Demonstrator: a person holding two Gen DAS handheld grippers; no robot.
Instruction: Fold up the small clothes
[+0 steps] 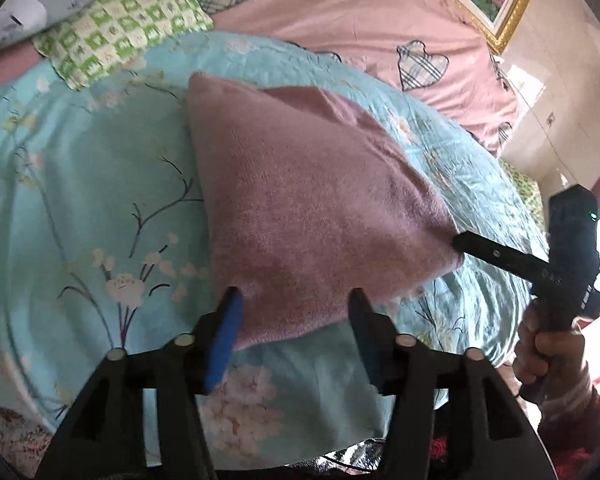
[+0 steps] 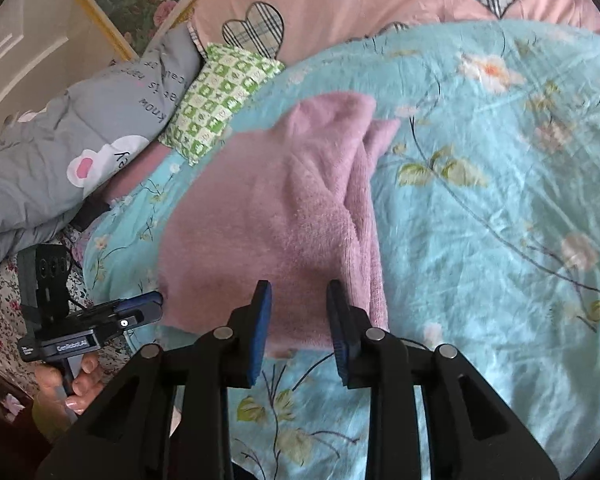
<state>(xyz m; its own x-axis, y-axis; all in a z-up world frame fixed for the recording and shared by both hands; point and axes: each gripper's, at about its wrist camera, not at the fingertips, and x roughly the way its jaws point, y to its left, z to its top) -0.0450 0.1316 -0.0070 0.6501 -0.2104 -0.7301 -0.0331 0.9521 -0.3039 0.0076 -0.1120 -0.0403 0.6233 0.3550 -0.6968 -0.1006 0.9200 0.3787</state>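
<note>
Fuzzy mauve-pink fleece, a small folded garment [image 1: 300,200], is lying on a light blue quilt printed with pale blossoms [image 1: 80,184], its near edge reaching toward both grippers. The left gripper [image 1: 296,300] is standing with its blue-padded jaws spread wide on either side of the garment's near corner, the pads not pressing on it. The right gripper [image 2: 298,292] is sitting narrower, its jaws straddling the near hem; whether they are pinching the cloth is unclear. In the left wrist view its tip is touching the garment's right corner. A green checked pillow [image 1: 120,20] is lying at the far left.
</note>
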